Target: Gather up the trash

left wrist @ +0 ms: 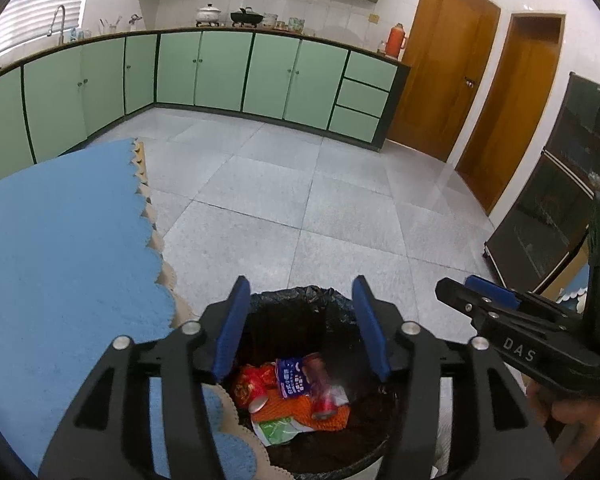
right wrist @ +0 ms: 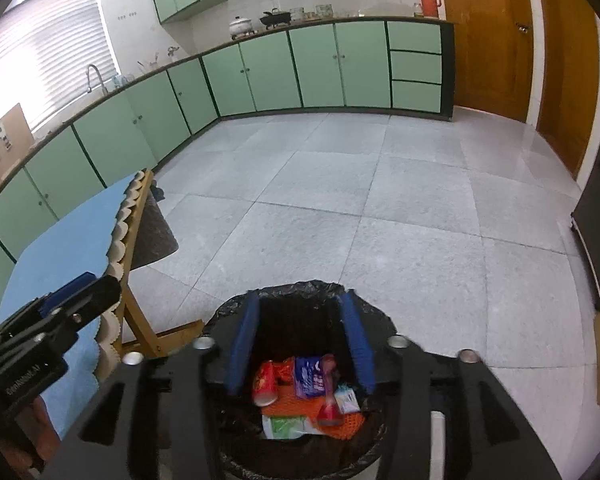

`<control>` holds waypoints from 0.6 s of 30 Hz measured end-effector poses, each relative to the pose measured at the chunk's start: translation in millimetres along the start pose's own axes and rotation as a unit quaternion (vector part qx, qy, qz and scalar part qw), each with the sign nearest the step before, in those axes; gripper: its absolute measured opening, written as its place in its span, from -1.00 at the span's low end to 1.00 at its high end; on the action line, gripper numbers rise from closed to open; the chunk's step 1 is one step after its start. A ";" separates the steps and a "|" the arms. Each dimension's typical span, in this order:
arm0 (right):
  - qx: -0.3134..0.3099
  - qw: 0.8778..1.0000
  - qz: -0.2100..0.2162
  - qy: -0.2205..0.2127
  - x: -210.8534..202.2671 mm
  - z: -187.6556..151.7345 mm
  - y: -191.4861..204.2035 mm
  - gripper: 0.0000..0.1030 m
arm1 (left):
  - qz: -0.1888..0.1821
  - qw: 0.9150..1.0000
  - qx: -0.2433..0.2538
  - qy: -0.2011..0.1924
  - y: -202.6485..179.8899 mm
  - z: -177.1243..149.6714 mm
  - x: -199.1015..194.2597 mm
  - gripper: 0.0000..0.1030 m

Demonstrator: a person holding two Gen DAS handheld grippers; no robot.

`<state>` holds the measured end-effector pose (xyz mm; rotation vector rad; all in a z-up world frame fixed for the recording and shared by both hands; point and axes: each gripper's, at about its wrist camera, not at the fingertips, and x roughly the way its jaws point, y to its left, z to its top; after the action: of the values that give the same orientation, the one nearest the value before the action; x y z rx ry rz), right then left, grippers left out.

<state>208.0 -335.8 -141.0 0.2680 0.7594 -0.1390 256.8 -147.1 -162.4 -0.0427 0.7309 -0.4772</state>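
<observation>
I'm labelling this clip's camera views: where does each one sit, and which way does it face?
Left wrist: sits on the left claw, looking down past its open blue pads into the black-lined round trash bin; the right claw and a hand show at right.
Right wrist: sits on the right claw, open above the bin; the left claw shows at left.
Shared: bin, crushed red cans, blue table mat, green kitchen cabinets.

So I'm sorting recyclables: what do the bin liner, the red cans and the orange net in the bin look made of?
Bin liner: thin black plastic film, glossy and crinkled at the rim.
Red cans: probably aluminium, with printed sides and a silvery end.
Orange net: likely plastic or foam fruit mesh, matte, with an open weave.
</observation>
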 end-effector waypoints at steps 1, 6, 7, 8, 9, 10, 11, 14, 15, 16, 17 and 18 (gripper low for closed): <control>-0.001 1.000 -0.004 -0.004 -2.2 0.5 0.3 0.15 | 0.002 1.000 -0.001 -0.004 1.3 0.9 -3.2 0.15; -0.006 1.000 -0.024 -0.017 -16.1 3.2 3.1 0.57 | 0.014 1.000 -0.003 -0.023 6.7 6.1 -23.4 0.46; -0.007 0.999 -0.027 -0.019 -19.2 3.7 4.2 0.61 | 0.018 0.999 -0.004 -0.028 8.6 6.4 -29.1 0.51; -0.008 0.999 -0.029 -0.022 -22.3 4.2 4.5 0.66 | 0.021 0.999 -0.005 -0.032 10.3 7.1 -33.8 0.56; -0.009 0.999 -0.029 -0.023 -25.2 4.5 4.4 0.72 | 0.024 0.999 -0.006 -0.036 13.1 8.1 -40.4 0.58; -0.011 0.999 -0.030 -0.025 -29.3 4.7 5.0 0.75 | 0.026 0.999 -0.007 -0.039 14.5 9.7 -44.4 0.61; -0.012 0.999 -0.031 -0.027 -32.1 5.1 5.6 0.81 | 0.028 0.999 -0.007 -0.043 16.6 10.7 -50.5 0.65; -0.019 0.999 -0.029 -0.034 -43.8 4.6 8.2 0.88 | 0.038 0.998 -0.004 -0.053 19.5 12.0 -67.6 0.69; -0.020 0.999 -0.026 -0.035 -48.1 4.6 9.5 0.88 | 0.040 0.998 -0.002 -0.055 19.6 12.9 -72.0 0.70; -0.021 0.999 -0.023 -0.036 -52.5 4.9 11.5 0.88 | 0.043 0.997 -0.001 -0.058 20.0 13.0 -78.8 0.72; -0.021 0.999 -0.020 -0.038 -55.8 4.6 12.7 0.88 | 0.047 0.997 0.000 -0.060 20.6 12.7 -85.3 0.74; -0.021 0.999 -0.016 -0.040 -60.9 4.4 14.4 0.88 | 0.049 0.997 0.000 -0.061 22.1 12.8 -89.8 0.74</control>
<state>170.3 -321.6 -93.0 0.2096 0.6863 -0.1627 216.3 -90.1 -100.5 -0.0350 0.6094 -0.3774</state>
